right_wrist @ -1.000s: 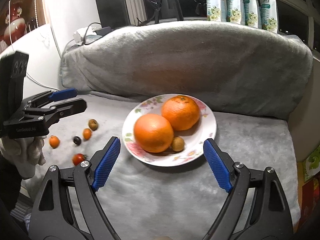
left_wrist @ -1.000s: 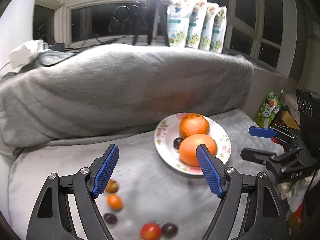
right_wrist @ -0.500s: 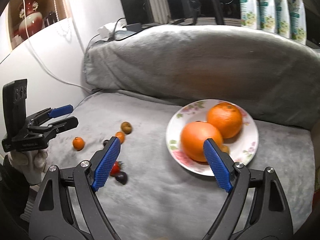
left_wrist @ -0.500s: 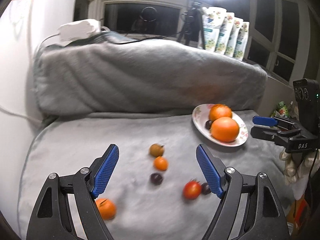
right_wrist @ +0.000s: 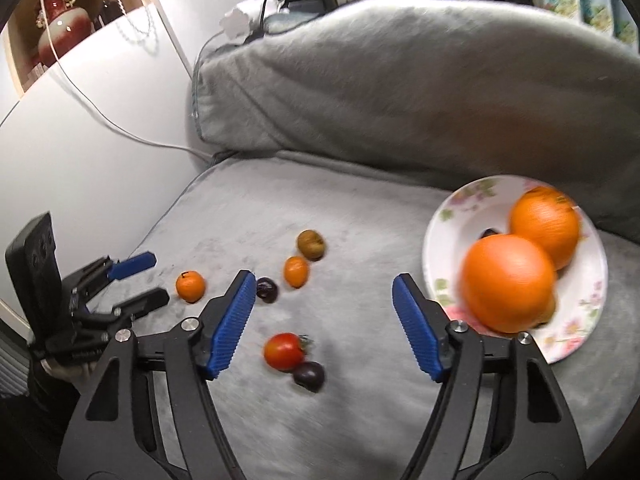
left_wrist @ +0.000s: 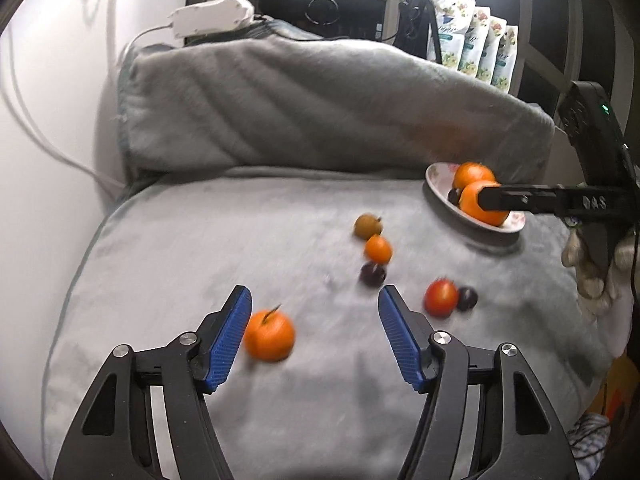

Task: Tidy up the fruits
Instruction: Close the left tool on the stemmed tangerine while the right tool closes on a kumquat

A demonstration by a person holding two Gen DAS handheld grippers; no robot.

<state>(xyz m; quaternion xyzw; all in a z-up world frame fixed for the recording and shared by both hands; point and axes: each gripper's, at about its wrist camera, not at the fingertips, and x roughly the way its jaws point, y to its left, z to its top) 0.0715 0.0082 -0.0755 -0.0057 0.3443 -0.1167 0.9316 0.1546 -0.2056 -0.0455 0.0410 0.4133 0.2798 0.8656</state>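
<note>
A flowered white plate (right_wrist: pixel 448 216) at the right holds two large oranges (right_wrist: pixel 508 280) and a dark fruit; it also shows in the left wrist view (left_wrist: pixel 436 178). Several small fruits lie loose on the grey cushion (right_wrist: pixel 360 420): a small orange (left_wrist: pixel 269 335), a brown fruit (left_wrist: pixel 366 226), a mandarin (left_wrist: pixel 377 249), dark plums (left_wrist: pixel 372 275), a red tomato (right_wrist: pixel 283 351). My left gripper (left_wrist: pixel 315 336) is open, the small orange just inside its left finger. My right gripper (right_wrist: pixel 324 322) is open above the tomato and a plum (right_wrist: pixel 309 376).
A grey back cushion (left_wrist: pixel 320 108) rises behind the seat. A white wall and cable (right_wrist: pixel 132 136) are on the left. Pouches (left_wrist: pixel 476 52) stand on the window sill. The seat's front edge is near both grippers.
Both grippers swung left, away from the plate, toward the loose fruits. The small orange now sits between the left gripper's fingers; the tomato lies under the right gripper. Both stayed open.
</note>
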